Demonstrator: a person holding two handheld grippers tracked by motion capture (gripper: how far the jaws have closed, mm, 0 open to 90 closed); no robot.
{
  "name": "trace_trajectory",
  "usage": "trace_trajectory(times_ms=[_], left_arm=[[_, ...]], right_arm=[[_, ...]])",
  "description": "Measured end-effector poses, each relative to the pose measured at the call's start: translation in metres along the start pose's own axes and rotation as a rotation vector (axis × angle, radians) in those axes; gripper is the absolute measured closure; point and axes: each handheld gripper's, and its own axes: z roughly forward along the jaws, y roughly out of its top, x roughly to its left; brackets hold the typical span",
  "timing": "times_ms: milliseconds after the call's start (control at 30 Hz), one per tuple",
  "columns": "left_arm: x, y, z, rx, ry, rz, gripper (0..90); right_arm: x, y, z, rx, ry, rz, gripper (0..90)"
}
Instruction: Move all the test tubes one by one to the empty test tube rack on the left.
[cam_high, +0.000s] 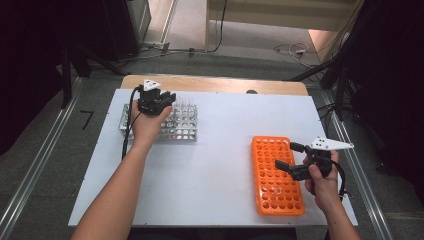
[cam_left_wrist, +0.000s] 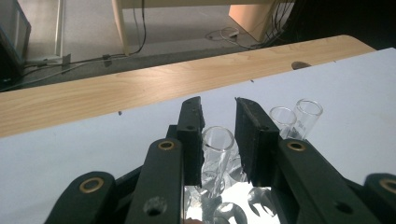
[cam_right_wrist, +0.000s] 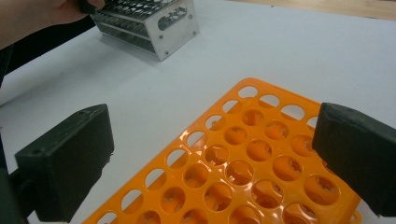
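Observation:
My left gripper (cam_high: 165, 97) hangs over the back left of a metal tube rack (cam_high: 182, 127), pointing away from the person. In the left gripper view its jaws (cam_left_wrist: 217, 105) stand narrowly either side of a clear glass tube (cam_left_wrist: 218, 142) that stands upright in the rack (cam_left_wrist: 233, 196), with the pads against its sides. Two more glass tubes (cam_left_wrist: 296, 116) stand just to the right. My right gripper (cam_high: 286, 155) hovers over the right edge of an orange tube rack (cam_high: 277, 185). Its jaws (cam_right_wrist: 215, 158) are wide apart with nothing between them, above empty holes of the orange rack (cam_right_wrist: 243, 158).
Both racks lie on a white board (cam_high: 215, 150) on a wooden table (cam_high: 215, 84). The metal rack (cam_right_wrist: 154, 28) is far left, the orange one near right. A person's forearms come in from the bottom. Cables lie on the floor beyond the table.

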Motion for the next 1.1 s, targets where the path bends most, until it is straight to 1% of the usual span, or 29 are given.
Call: trace_trajectory(times_ms=[167, 233, 333, 400, 433, 500, 600, 700, 767, 900, 1033, 1100], left_arm=[[0.001, -0.001, -0.005, -0.016, -0.004, -0.017, 67.1], [0.000, 0.000, -0.010, -0.019, -0.019, -0.024, 64.1], [-0.003, -0.001, -0.016, -0.024, -0.024, -0.035, 54.7], [-0.005, -0.001, -0.022, -0.031, -0.021, -0.043, 44.3], [-0.005, -0.002, -0.024, -0.038, -0.026, -0.051, 40.3], [-0.007, -0.004, -0.030, -0.042, -0.047, -0.055, 35.1], [-0.012, -0.009, -0.037, -0.041, -0.077, -0.038, 26.5], [-0.019, -0.014, -0.045, -0.040, -0.102, -0.009, 19.5], [-0.023, -0.018, -0.050, -0.043, -0.120, -0.004, 14.7], [-0.031, -0.025, -0.061, -0.044, -0.139, 0.002, 7.8], [-0.039, -0.033, -0.070, -0.042, -0.174, 0.020, 0.8], [-0.044, -0.037, -0.075, -0.043, -0.195, 0.031, 0.0]], right_arm=[[-0.001, 0.000, -0.001, -0.003, 0.002, 0.001, 0.0], [-0.001, 0.000, -0.002, -0.005, 0.006, 0.001, 0.0], [-0.002, -0.001, -0.003, -0.003, 0.012, -0.002, 0.0], [-0.001, 0.000, -0.004, -0.003, 0.023, -0.009, 0.0], [0.000, 0.000, -0.004, -0.003, 0.026, -0.013, 0.0], [0.001, 0.000, -0.005, -0.008, 0.038, -0.015, 0.0], [0.002, 0.000, -0.005, -0.006, 0.048, -0.024, 0.0], [0.003, 0.000, -0.005, 0.000, 0.056, -0.028, 0.0], [0.004, 0.000, -0.005, 0.005, 0.064, -0.033, 0.0], [0.007, 0.000, -0.006, 0.011, 0.080, -0.039, 0.0], [0.009, -0.001, -0.006, 0.015, 0.086, -0.044, 0.0], [0.009, -0.001, -0.006, 0.015, 0.094, -0.047, 0.0]])
